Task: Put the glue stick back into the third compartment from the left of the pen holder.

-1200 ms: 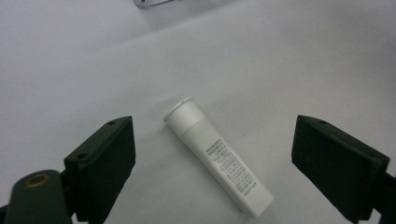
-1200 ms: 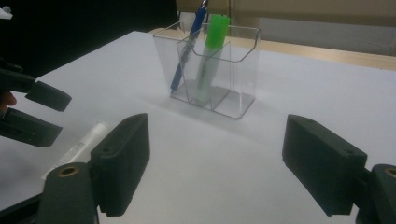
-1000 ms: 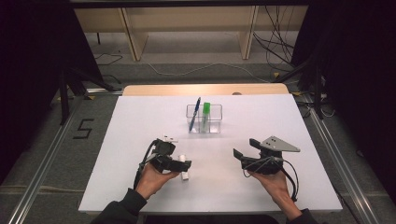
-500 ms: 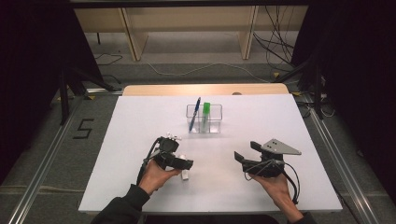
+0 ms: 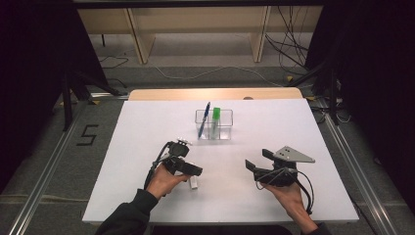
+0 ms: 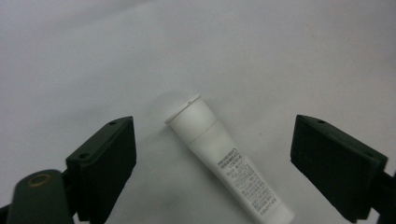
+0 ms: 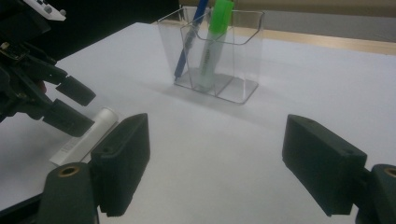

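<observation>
- A small white tube (image 6: 229, 161) lies flat on the white table (image 5: 147, 127), cap end pointing away from the left gripper's camera, with fine print along its body.
- In the high view the tube (image 5: 194, 182) lies well in front of the clear holder, toward the person, and a little to its left.
- The left gripper (image 6: 215, 172) hangs over the tube with its jaws spread wide; the tube lies between them, and neither jaw touches it.
- In the high view the left gripper (image 5: 188, 169) sits just above the tube, held in the person's left hand (image 5: 164, 181).
- The right gripper (image 7: 215, 163) also has its jaws wide apart, with nothing between them.
- In the high view the right gripper (image 5: 259, 169) is well apart from the tube, in front of the holder and to its right, held in the right hand (image 5: 291, 196).
- The clear holder (image 5: 214, 125) stands upright near the middle of the table, farther from the person than both grippers.
- A blue pen (image 5: 204, 119) leans in the holder's left compartment.
- A green marker (image 5: 216, 119) stands just right of the pen inside the holder.
</observation>
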`<state>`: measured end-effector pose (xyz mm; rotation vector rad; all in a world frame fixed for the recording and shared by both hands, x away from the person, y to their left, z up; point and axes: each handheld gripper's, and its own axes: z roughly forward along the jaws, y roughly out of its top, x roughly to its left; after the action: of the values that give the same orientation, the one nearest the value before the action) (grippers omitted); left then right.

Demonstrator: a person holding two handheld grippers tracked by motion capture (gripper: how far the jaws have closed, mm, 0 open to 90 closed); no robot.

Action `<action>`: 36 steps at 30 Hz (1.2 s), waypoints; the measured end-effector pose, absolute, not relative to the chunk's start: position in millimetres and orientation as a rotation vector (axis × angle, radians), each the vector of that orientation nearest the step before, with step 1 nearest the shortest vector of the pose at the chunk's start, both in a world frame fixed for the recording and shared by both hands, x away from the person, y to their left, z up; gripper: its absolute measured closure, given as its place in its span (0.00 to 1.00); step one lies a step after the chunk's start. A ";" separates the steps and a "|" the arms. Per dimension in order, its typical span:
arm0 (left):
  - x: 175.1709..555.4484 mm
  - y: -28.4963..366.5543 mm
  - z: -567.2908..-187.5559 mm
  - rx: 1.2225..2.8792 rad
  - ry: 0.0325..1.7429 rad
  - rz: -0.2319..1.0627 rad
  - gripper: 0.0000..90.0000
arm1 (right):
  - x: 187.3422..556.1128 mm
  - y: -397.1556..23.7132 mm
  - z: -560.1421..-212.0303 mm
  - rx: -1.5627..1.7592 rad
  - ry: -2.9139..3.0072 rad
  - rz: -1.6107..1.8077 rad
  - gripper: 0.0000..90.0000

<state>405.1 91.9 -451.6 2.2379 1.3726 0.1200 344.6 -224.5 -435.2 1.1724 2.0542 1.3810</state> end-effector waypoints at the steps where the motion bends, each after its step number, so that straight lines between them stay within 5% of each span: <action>1: 406.0 92.4 -452.6 2.246 1.380 0.111 0.16 | 344.6 -224.0 -435.6 1.172 2.059 1.377 0.27; 30: 397.2 82.8 -466.6 2.360 1.358 0.051 0.33 | 343.7 -218.4 -437.1 1.157 2.076 1.369 0.27; 36: 397.3 84.6 -465.4 2.378 1.345 0.081 0.45 | 343.7 -218.7 -436.8 1.162 2.072 1.373 0.27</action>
<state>397.3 84.6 -465.4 2.3779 1.3452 0.0807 343.7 -218.7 -436.8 1.1623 2.0715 1.3728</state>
